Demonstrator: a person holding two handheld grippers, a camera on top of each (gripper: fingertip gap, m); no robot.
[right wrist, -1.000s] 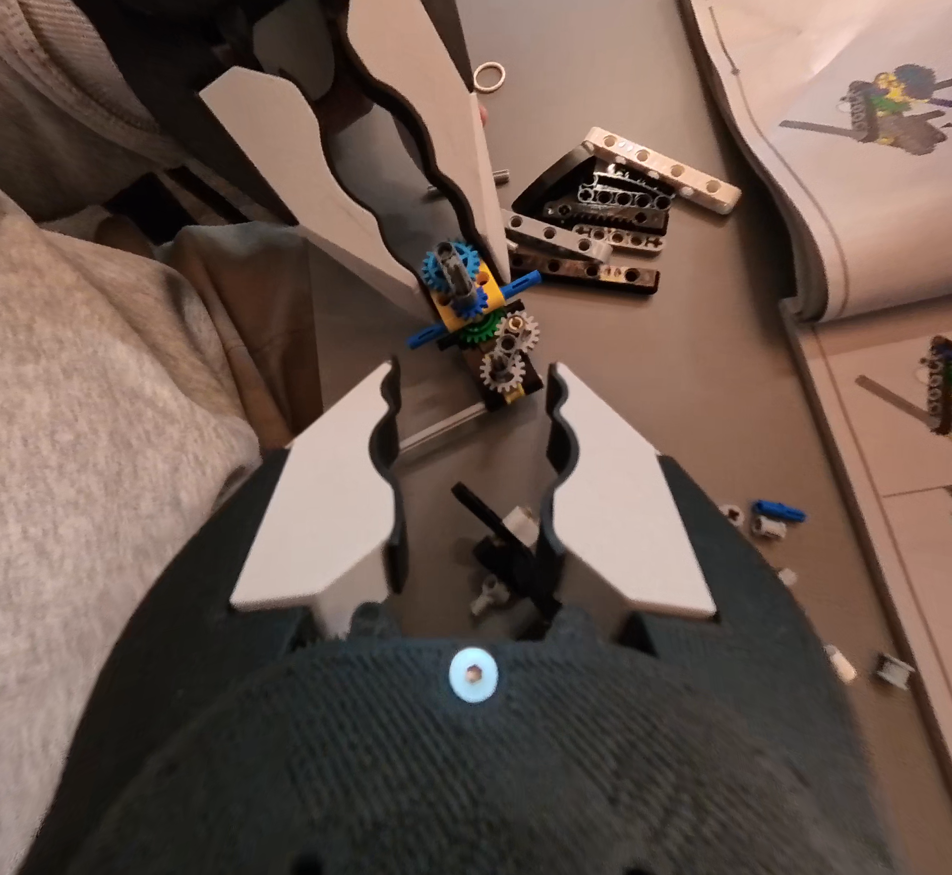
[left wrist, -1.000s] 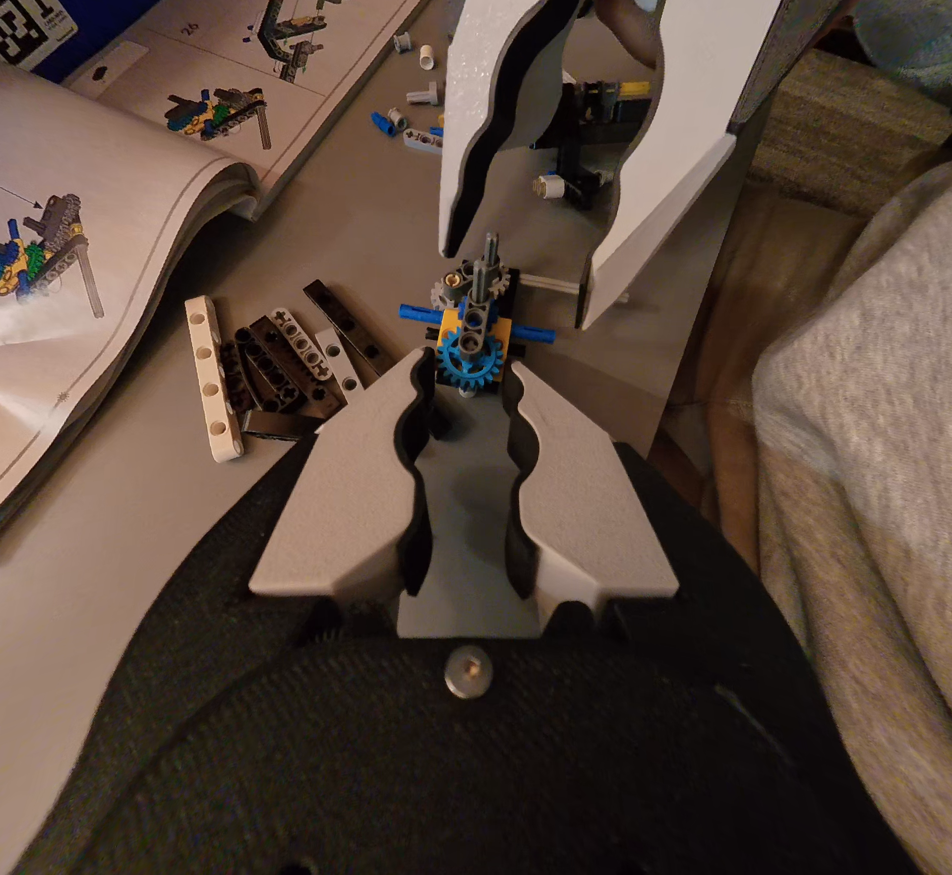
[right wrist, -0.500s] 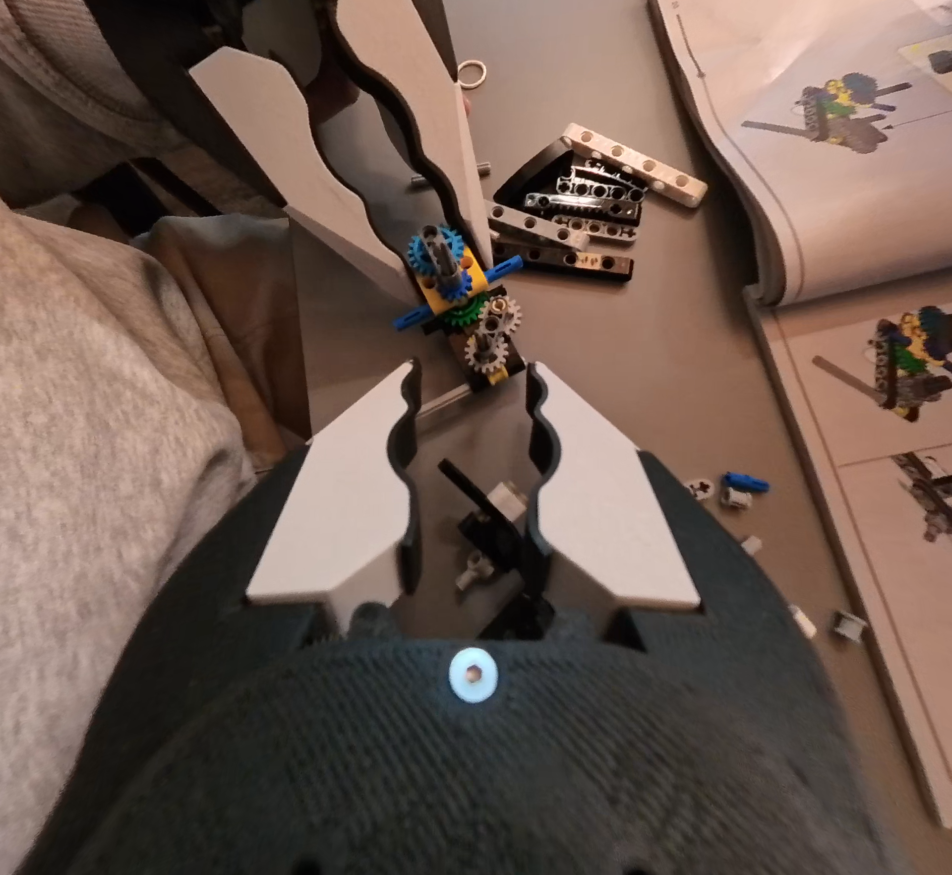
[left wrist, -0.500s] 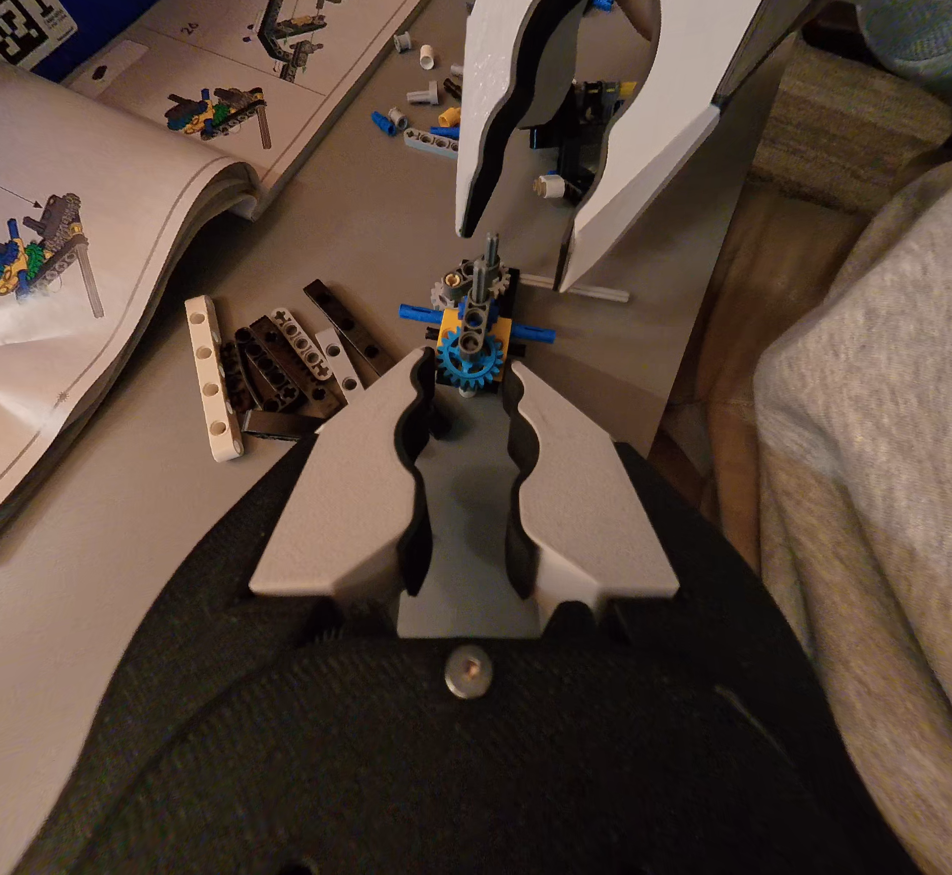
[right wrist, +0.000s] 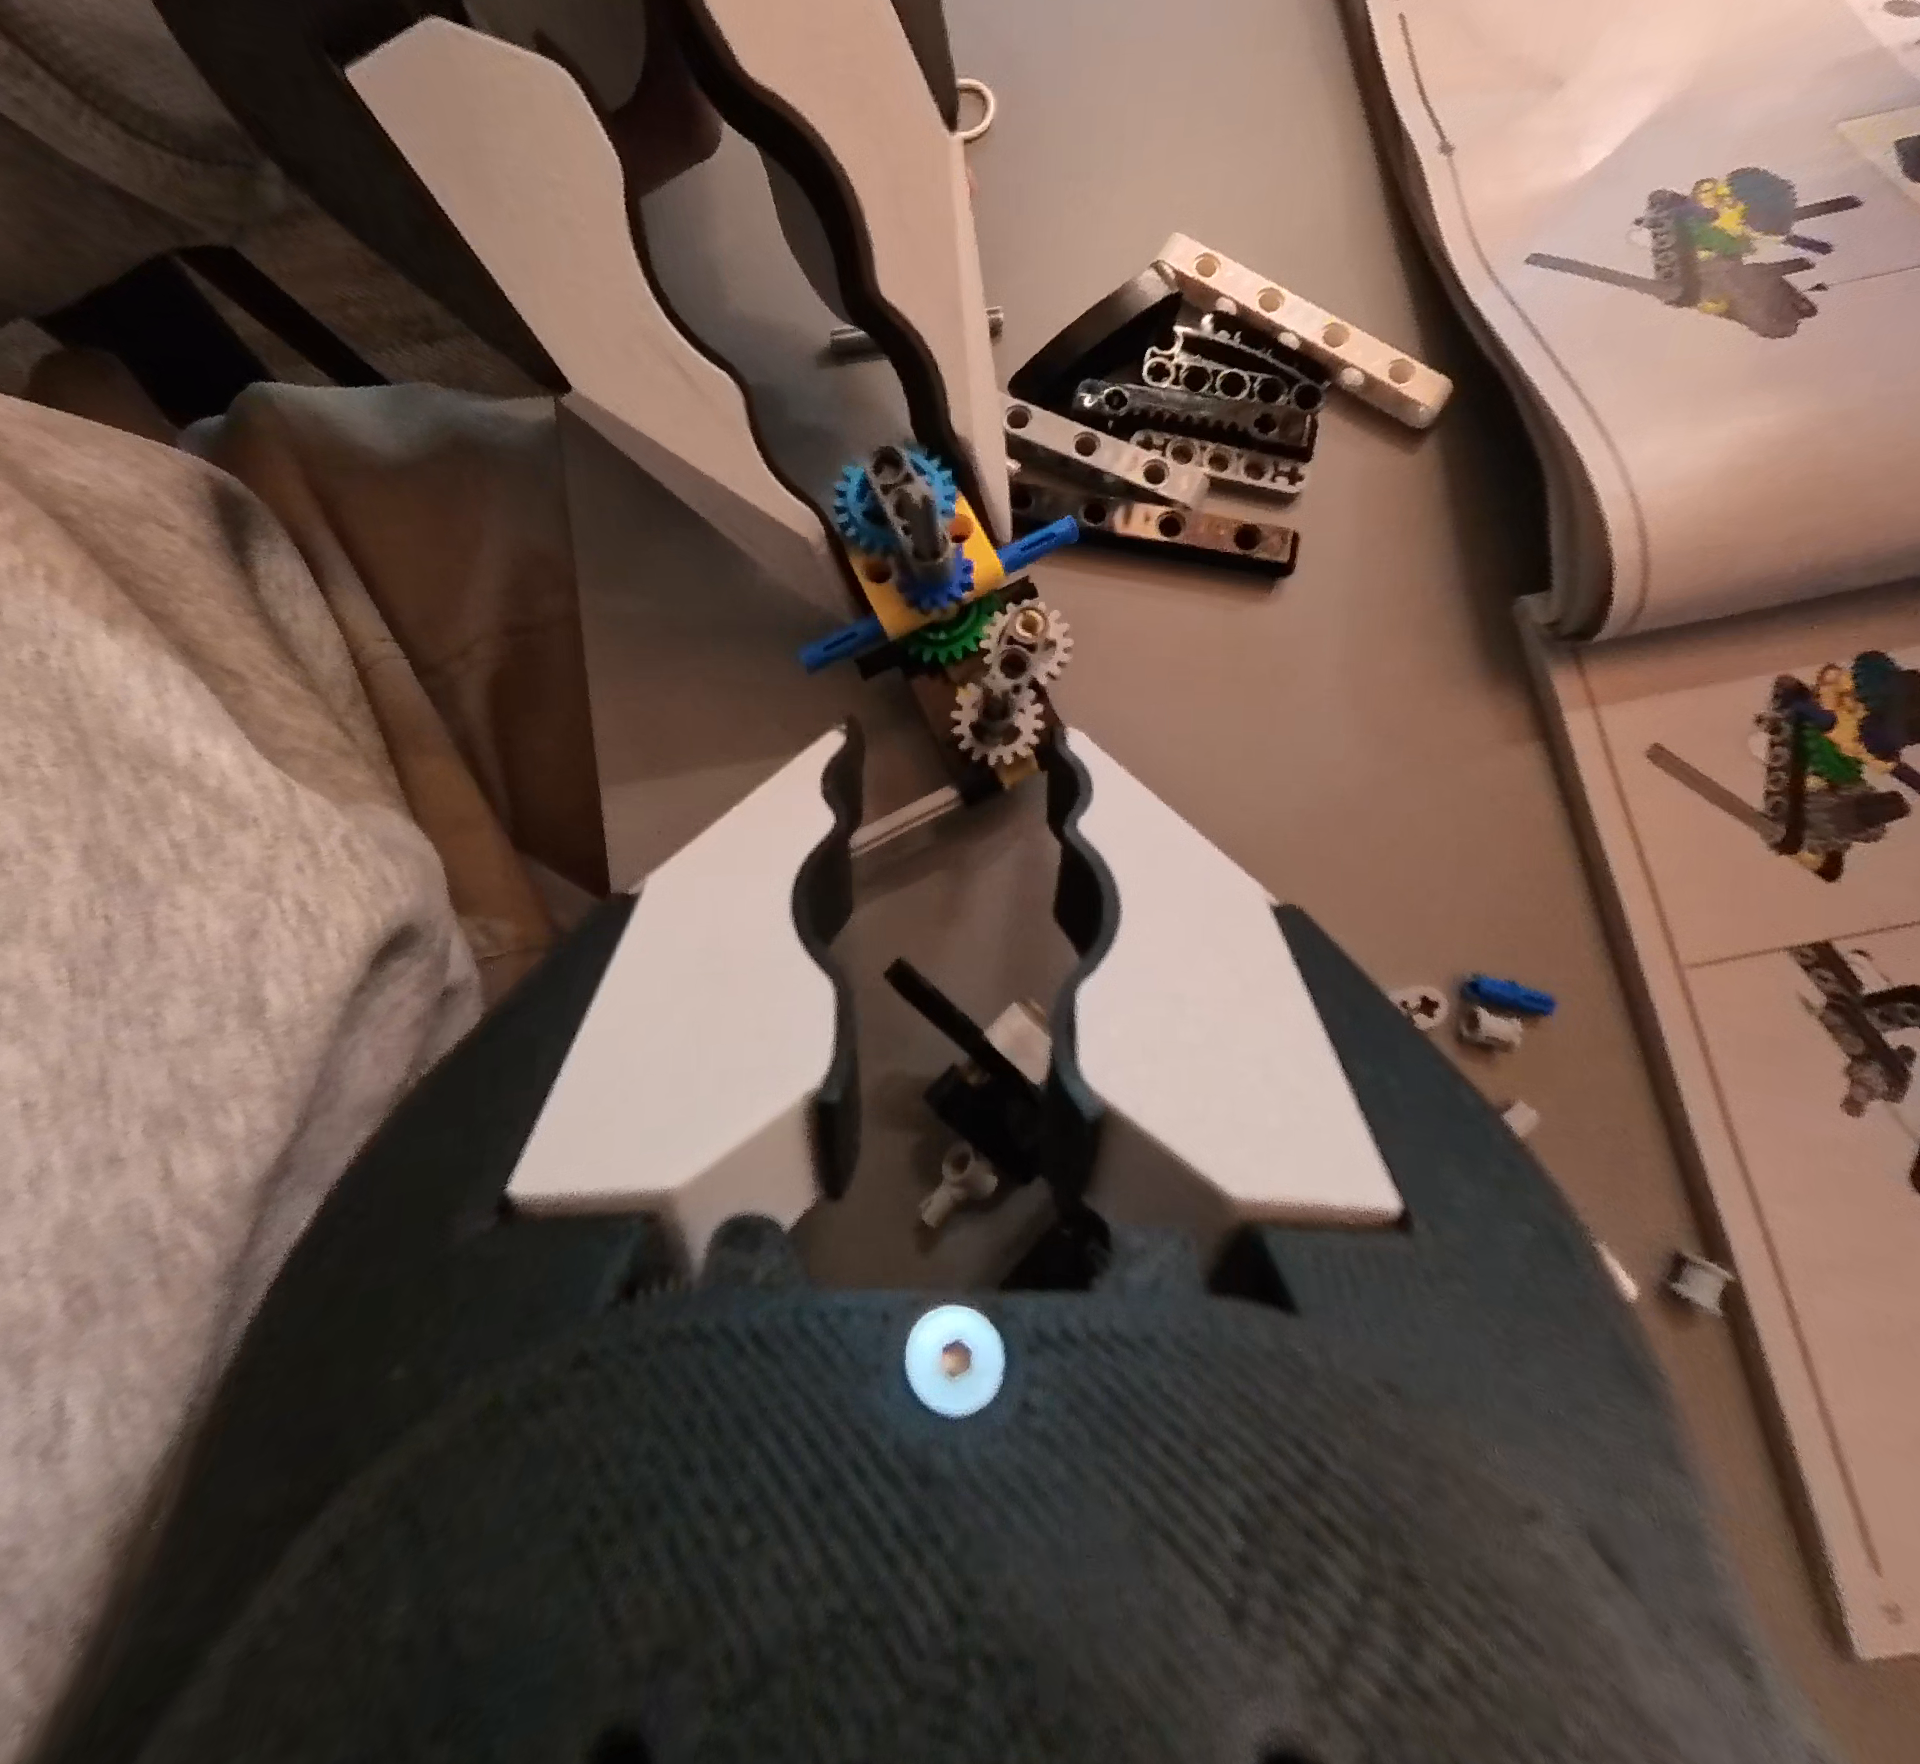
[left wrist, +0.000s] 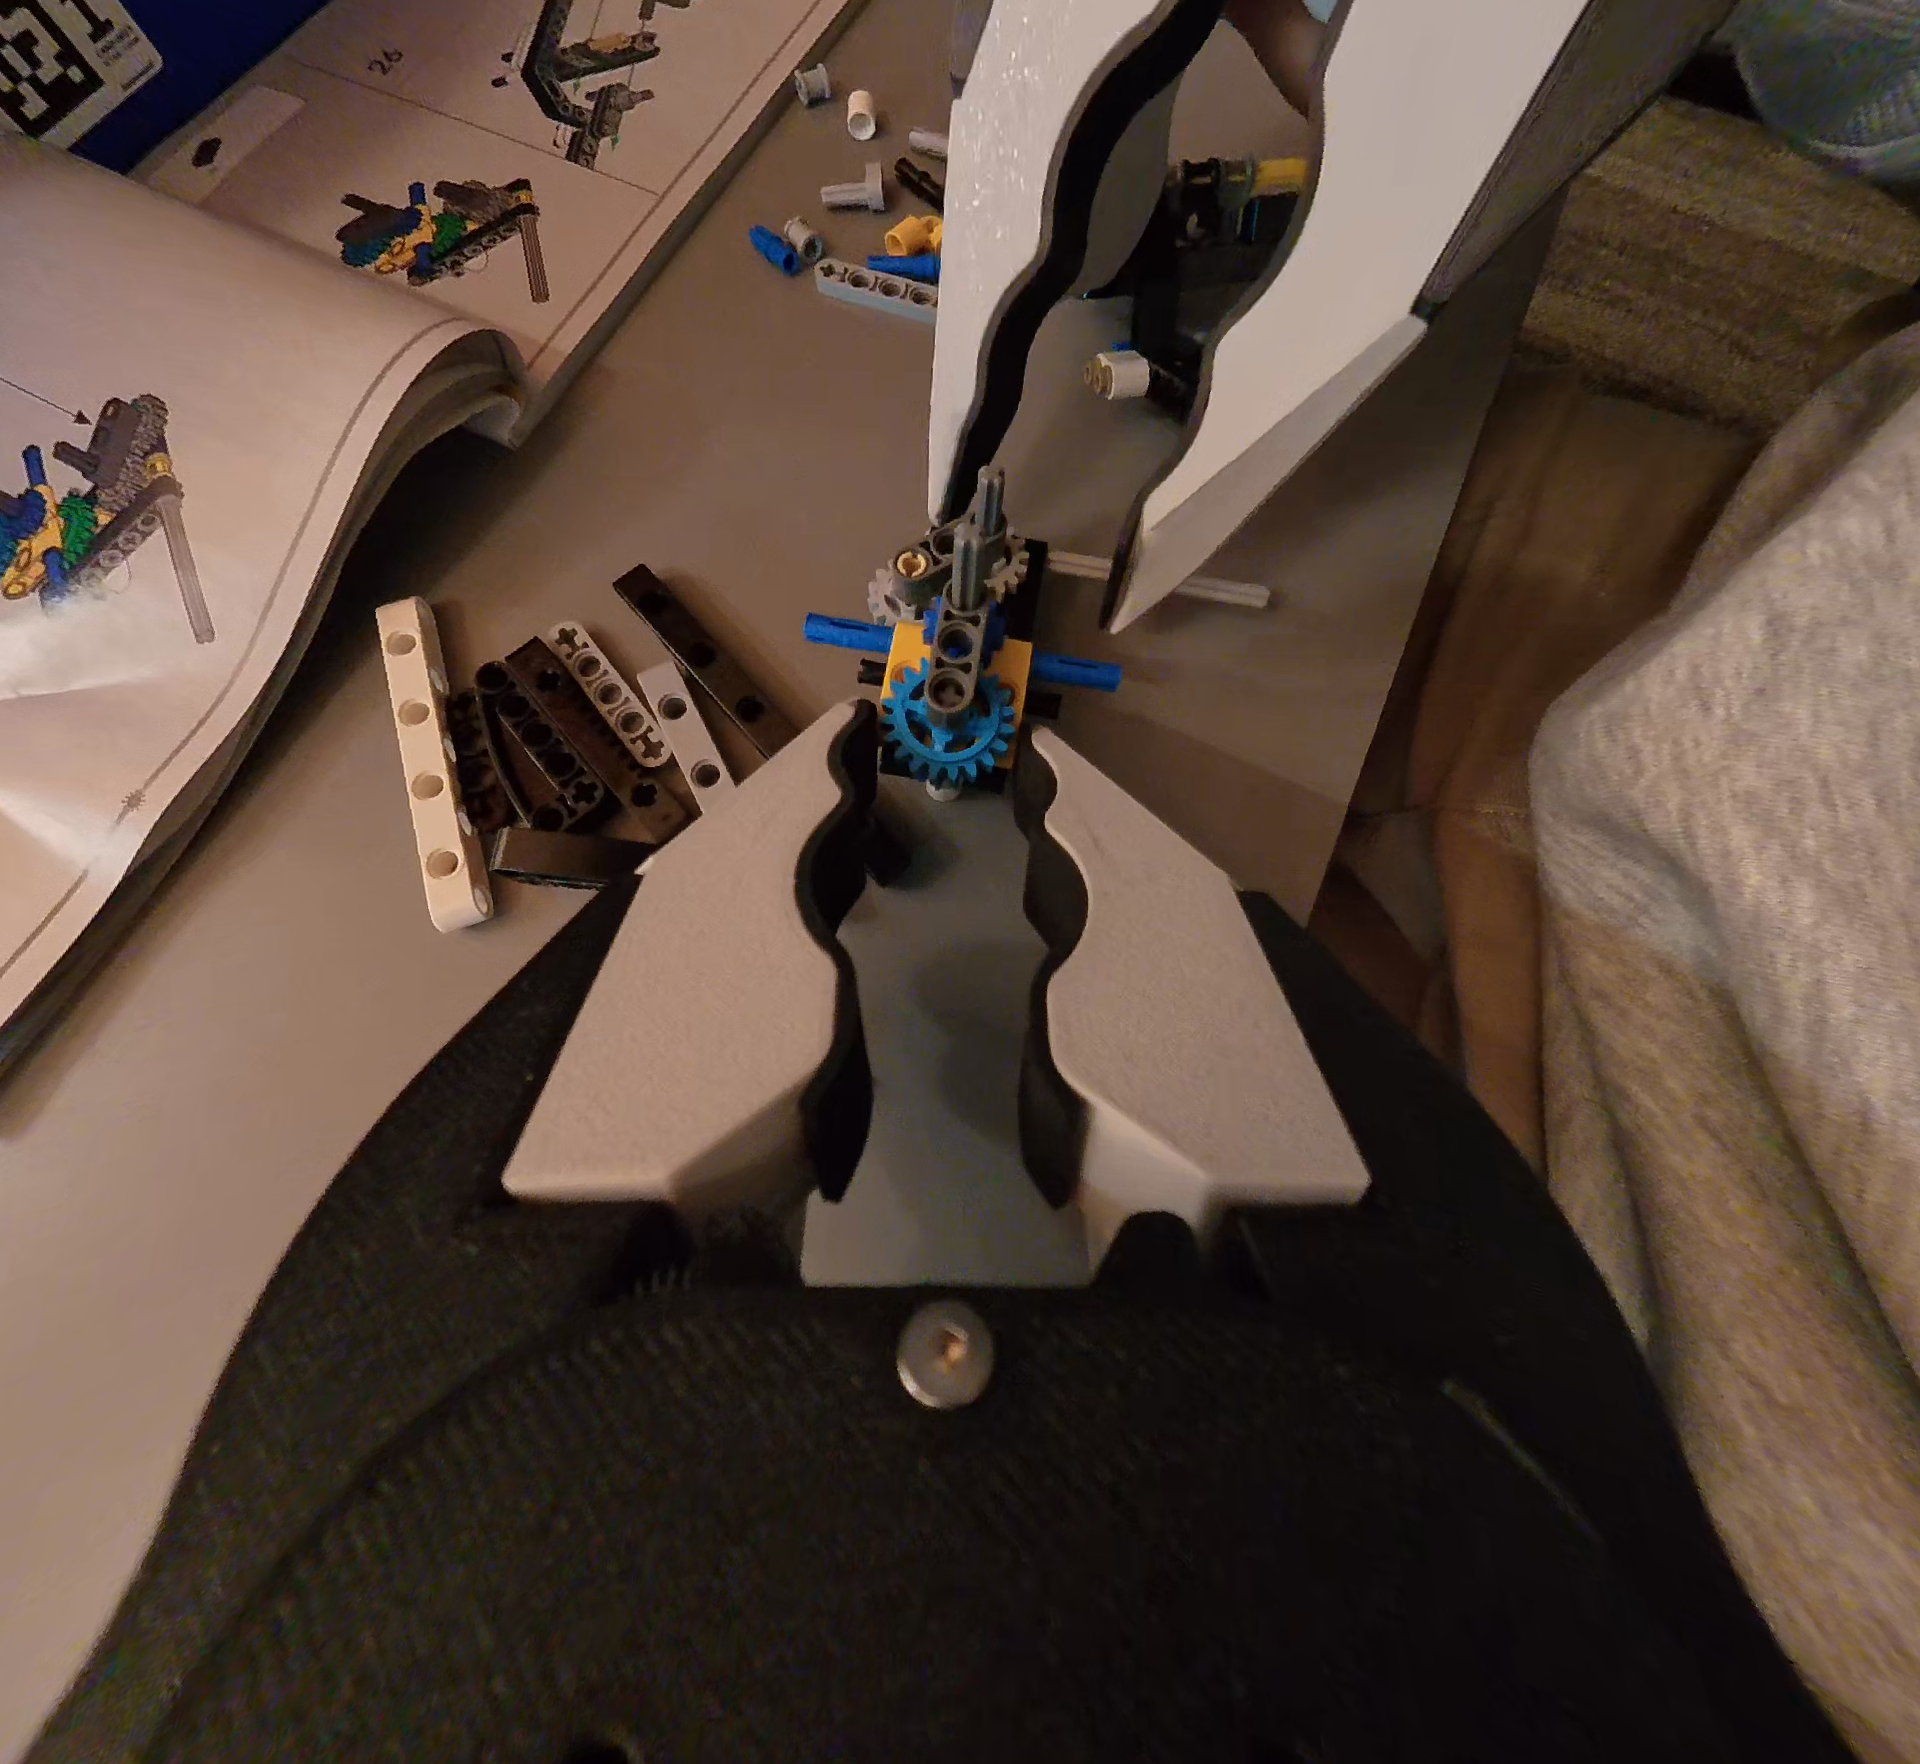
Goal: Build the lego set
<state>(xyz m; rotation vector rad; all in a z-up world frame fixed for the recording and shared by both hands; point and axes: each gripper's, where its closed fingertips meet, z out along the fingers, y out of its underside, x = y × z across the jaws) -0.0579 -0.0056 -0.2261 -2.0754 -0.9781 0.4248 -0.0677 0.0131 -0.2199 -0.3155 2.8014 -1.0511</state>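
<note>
A small gear assembly (left wrist: 951,675), with a blue gear, a yellow block, blue pins and grey gears, stands between the fingertips of my left gripper (left wrist: 945,727), which is shut on its yellow and black base. In the right wrist view the assembly (right wrist: 925,571) is held by the left gripper (right wrist: 904,530) coming from the top. My right gripper (right wrist: 956,743) is open, its jaws narrowed around the grey-gear end. One fingertip (right wrist: 1065,758) is at the black beam and the other is apart. The right gripper also shows in the left wrist view (left wrist: 1034,561), straddling the upright grey axle.
A pile of black, grey and white beams (left wrist: 582,748) lies left of the assembly. An open instruction booklet (left wrist: 260,364) is beyond it. Small pins and connectors (left wrist: 862,197) and a black sub-assembly (right wrist: 997,1091) lie on the grey table (left wrist: 675,467). A person's grey clothing (left wrist: 1714,883) is past the table edge. Left and right tips are no more than a few centimetres apart.
My right gripper has moved in toward the assembly's grey-gear end and its jaws have narrowed. The left gripper and the assembly have stayed still.
</note>
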